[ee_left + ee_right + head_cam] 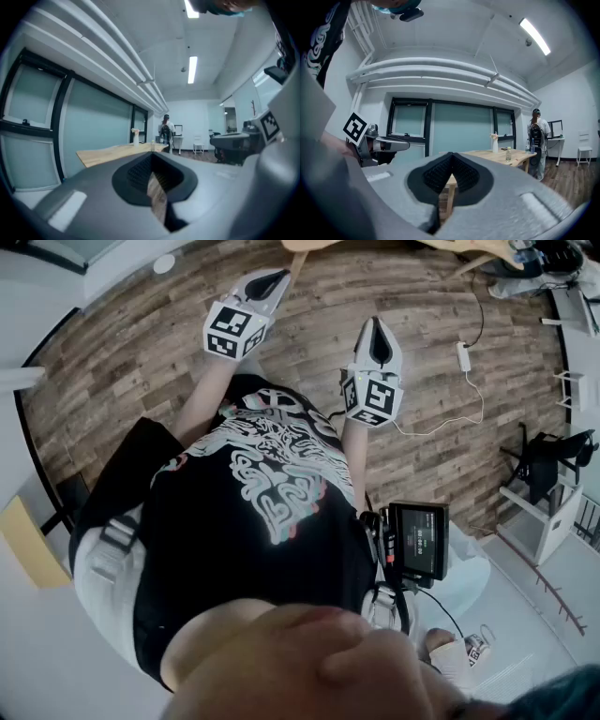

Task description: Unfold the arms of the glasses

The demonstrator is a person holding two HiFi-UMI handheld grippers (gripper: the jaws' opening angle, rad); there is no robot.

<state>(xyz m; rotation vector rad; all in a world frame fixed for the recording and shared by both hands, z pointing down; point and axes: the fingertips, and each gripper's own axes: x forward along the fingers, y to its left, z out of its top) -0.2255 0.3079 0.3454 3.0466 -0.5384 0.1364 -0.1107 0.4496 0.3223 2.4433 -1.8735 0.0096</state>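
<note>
No glasses show in any view. In the head view I look down at a black printed T-shirt [262, 512], with both grippers held out level over a wood-plank floor [131, 343]. My left gripper [278, 278] is shut with nothing between its jaws; in its own view the left gripper [152, 158] has its dark pads [138, 171] meeting. My right gripper [378, 331] is shut and empty too, and the right gripper [451, 160] aims at a distant wooden table [487, 153]. That table [112, 152] also lies ahead of the left gripper.
A person [536, 136] with a backpack stands beyond the table, which carries bottles [507, 153]. On the floor lie a white cable and adapter [463, 357]; a black chair [548, 460] stands at the right. A small screen device [419, 540] hangs at the hip.
</note>
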